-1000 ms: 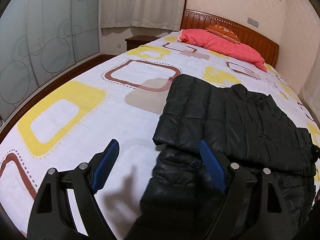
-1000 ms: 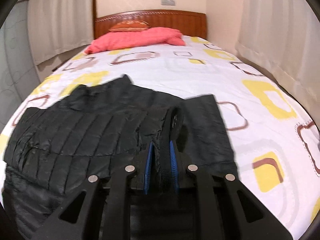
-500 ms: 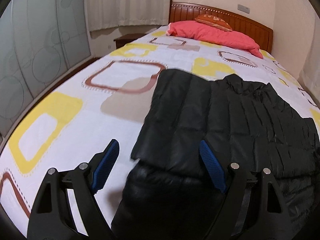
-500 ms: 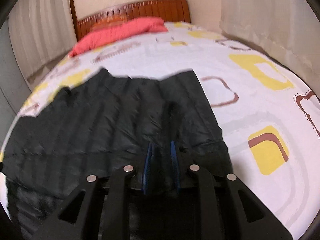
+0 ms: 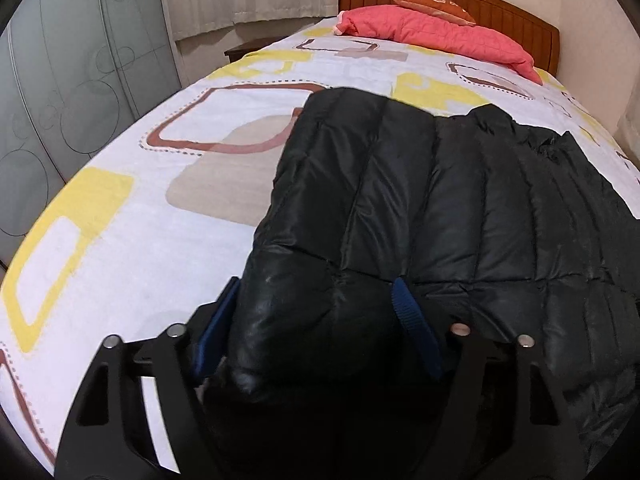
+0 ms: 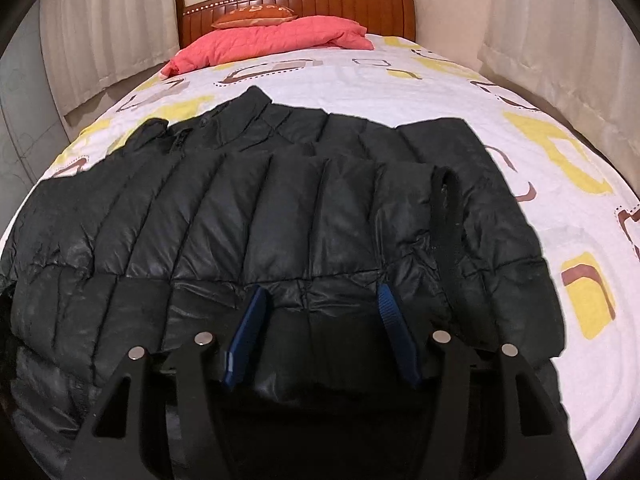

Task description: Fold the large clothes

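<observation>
A black quilted puffer jacket [image 5: 440, 200] lies on the patterned bed sheet [image 5: 120, 200], its sleeves folded across the body. My left gripper [image 5: 316, 292] is open, its blue pads straddling a bulky fold at the jacket's near left edge. In the right wrist view the jacket [image 6: 280, 208] spreads wide, with a sleeve cuff [image 6: 448, 208] lying on top. My right gripper [image 6: 322, 300] is open, its pads either side of the jacket's near edge.
A red pillow [image 5: 436, 32] and an orange cushion [image 6: 256, 14] lie at the wooden headboard [image 6: 360, 4]. Frosted glass wardrobe doors [image 5: 60, 80] stand left of the bed. Curtains [image 6: 560, 20] hang on the right. White sheet shows right of the jacket [image 6: 580, 280].
My right gripper has opened and let go of the sleeve it held. My left gripper moved forward and right, so that the jacket's fold now sits between its pads.
</observation>
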